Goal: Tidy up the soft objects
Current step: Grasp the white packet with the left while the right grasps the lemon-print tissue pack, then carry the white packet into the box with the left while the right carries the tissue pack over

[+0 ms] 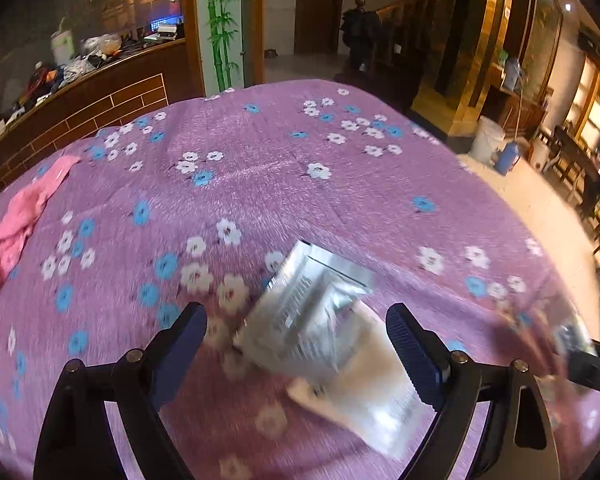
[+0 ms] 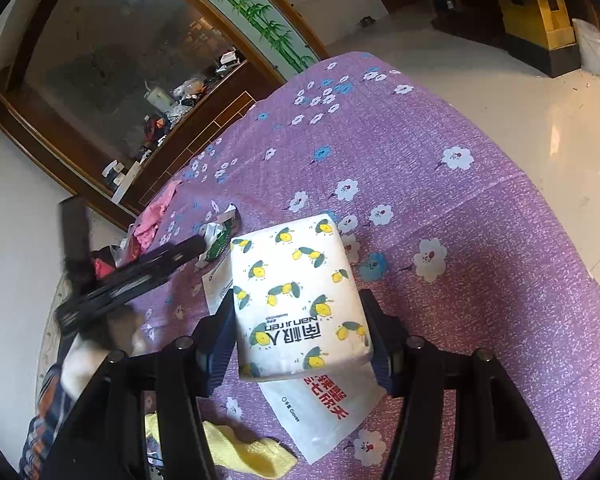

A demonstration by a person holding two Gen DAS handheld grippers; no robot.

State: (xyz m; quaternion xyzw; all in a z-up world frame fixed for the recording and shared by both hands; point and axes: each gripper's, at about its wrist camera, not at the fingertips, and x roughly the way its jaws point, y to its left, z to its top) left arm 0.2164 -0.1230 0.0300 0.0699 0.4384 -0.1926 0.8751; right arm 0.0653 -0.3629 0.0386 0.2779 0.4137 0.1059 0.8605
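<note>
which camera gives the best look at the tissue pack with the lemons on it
The right wrist view. The tissue pack fills the centre there, sharp, with its lemon print readable, clamped between the right hand-held gripper fingers. The left wrist view does not show it.

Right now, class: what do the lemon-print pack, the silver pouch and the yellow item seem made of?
Lemon-print pack: likely thin plastic film over soft tissue; slight sheen, cushioned edges. Silver pouch: foil or metallised plastic; mirror-like glints, creases. Yellow item: knitted fabric, matte, fuzzy texture.
</note>
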